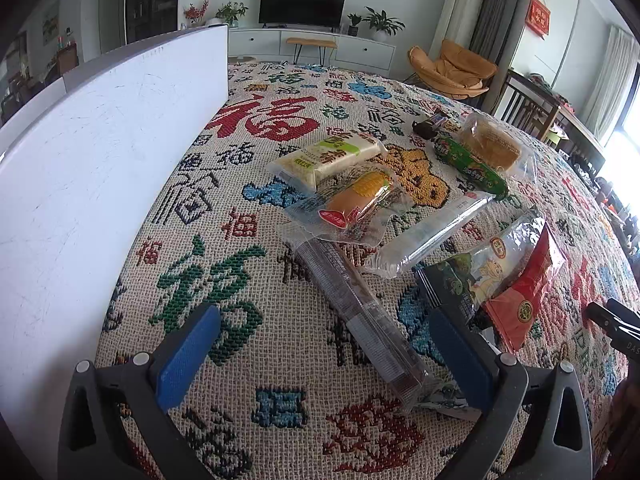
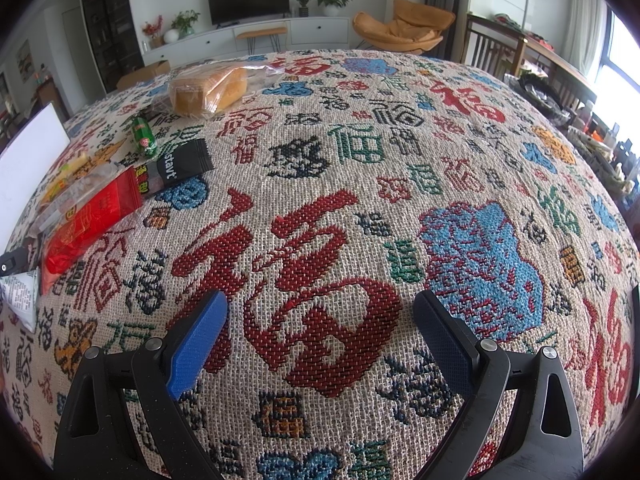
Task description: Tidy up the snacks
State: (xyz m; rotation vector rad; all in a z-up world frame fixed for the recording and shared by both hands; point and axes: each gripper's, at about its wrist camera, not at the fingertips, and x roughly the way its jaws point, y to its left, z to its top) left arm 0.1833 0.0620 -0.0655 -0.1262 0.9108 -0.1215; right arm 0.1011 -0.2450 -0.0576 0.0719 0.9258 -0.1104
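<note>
Your left tongs are spread wide and hold nothing; they hover low over the patterned cloth that covers the worktop. A long brown-wrapped bar lies on the cloth and runs in between the two blue pads, its near end close to your right-hand pad, though neither pad presses on it.

Beyond that bar the snacks lie in a loose cluster toward the right of the left wrist view. A clear pack with an orange cake and corn print overlaps the far end of the bar. Just behind it sits a white and green pack. A long clear sleeve lies diagonally beside them. Farther back you have a green sausage stick, touching a bagged bread loaf, with a small dark candy near them. Closer to you, a cartoon-printed packet overlaps a red packet.

A tall white board stands along the left edge of the worktop.

Your right tongs are also spread and empty, over a bare stretch of cloth well apart from the snacks. From there the red packet, a black sachet and the bread loaf sit toward the far left.
</note>
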